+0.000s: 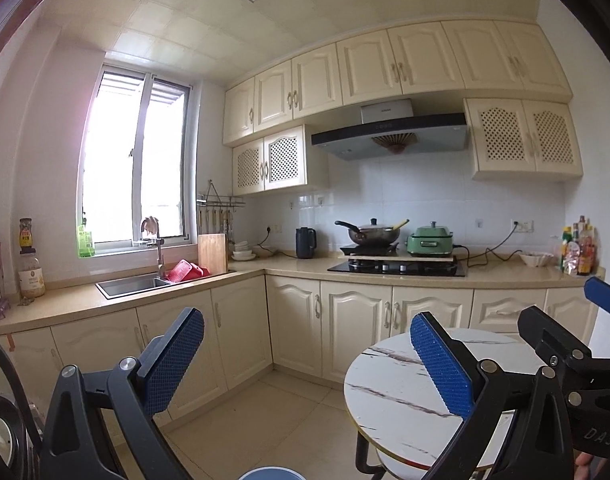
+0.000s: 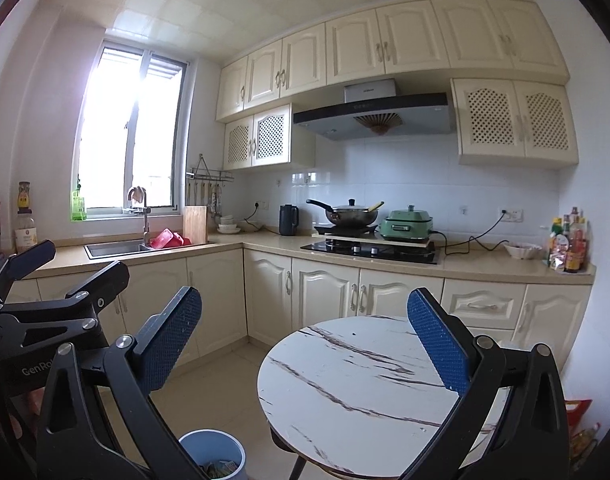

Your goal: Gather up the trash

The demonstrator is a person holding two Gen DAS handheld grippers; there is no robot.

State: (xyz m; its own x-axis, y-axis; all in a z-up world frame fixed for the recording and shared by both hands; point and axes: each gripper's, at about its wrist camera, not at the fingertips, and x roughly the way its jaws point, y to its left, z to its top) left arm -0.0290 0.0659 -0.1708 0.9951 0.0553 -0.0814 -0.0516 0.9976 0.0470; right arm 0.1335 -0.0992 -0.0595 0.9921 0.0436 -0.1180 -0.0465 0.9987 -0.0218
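- The left claw is spread wide with nothing between its blue pads; it hangs above the floor, between the lower cabinets and the round marble-patterned bench.
- The right claw is likewise wide apart and grips nothing; its right pad sits over the bench's right edge, its left pad over the floor.
- In the right wrist view the left claw's black frame shows at the left margin; in the left wrist view the right claw's frame shows at the right margin, so the two are side by side.
- The bench top shows only its white surface with dark veins.
- A blue-grey bin stands on the floor just beside the bench's left edge, near its dark leg; some crumpled trash lies inside, too small to tell apart.
- In the left wrist view only the bin's rim shows, at the bottom margin.
- On the far counter a wok and a green cooker stand on a board over the hob.
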